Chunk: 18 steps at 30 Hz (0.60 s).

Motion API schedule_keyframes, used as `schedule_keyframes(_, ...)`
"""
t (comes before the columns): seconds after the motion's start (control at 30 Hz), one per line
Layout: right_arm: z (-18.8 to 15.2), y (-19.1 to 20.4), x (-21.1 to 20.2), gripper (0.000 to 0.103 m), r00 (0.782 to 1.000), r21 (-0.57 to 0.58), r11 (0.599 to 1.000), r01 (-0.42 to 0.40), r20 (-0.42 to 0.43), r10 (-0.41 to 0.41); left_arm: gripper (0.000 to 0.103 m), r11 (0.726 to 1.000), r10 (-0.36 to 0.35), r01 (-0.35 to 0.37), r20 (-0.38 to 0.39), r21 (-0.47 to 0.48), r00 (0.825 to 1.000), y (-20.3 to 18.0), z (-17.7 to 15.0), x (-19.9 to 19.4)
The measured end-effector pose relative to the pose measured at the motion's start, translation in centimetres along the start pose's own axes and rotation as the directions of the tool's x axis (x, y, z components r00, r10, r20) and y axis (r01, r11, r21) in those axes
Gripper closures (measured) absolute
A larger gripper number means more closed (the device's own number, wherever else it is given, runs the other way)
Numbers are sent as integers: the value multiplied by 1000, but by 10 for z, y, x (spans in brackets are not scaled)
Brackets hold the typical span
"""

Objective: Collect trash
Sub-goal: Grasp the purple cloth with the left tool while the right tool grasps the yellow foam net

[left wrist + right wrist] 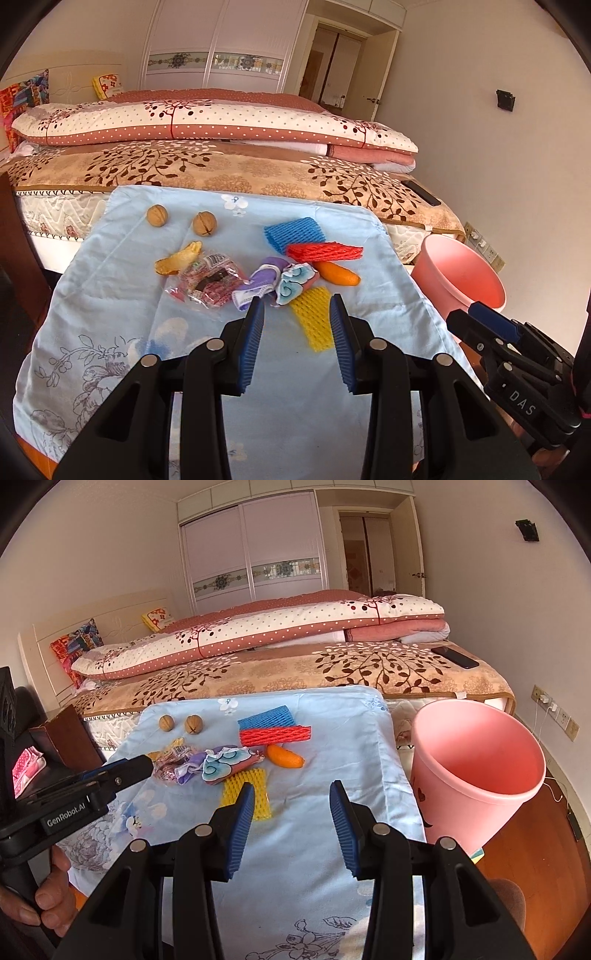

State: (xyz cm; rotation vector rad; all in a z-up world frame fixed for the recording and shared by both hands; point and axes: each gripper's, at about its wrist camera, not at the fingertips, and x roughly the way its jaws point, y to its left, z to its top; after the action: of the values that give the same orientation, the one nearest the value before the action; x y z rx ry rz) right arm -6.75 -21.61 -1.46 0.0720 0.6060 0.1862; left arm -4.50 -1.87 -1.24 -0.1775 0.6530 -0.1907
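Barely started imo: pink bin point(476, 771) looks empty, foam nets and wrappers point(207, 282) sit on the table point(110, 295), both tools ( point(297, 343), point(291, 827)) wide open, holding nothing.

I see the trash spread on the blue cloth point(110, 280); I'll place it all from the yellow net point(314, 320), which lies flat nearest me. Touching its far end are a cloud-print wrapper point(293, 286) and a purple wrapper point(258, 282), both crumpled. Left of those sits a clear red-printed packet point(207, 282), with a curled peel point(179, 258) behind it. Beyond the net lie an orange piece point(338, 275), a red net point(325, 253) and a blue net point(293, 232), stacked edge to edge. Two walnuts point(158, 215) rest far left, apart. The pink bin point(476, 764) stands upright, empty, right of the net.
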Motion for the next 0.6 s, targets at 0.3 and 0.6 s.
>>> schedule_keyframes(0.3, 1, 23, 44, 52, 991, -59, 994, -96, -98, 90, 66, 999, 53, -53, -56, -5, 997, 41, -2, 14)
schedule_keyframes(0.6, 10, 33, 95, 52, 973, -30, 993, -117, -205, 109, 66, 999, 21, -19, -47, 38, 999, 49, 7, 21)
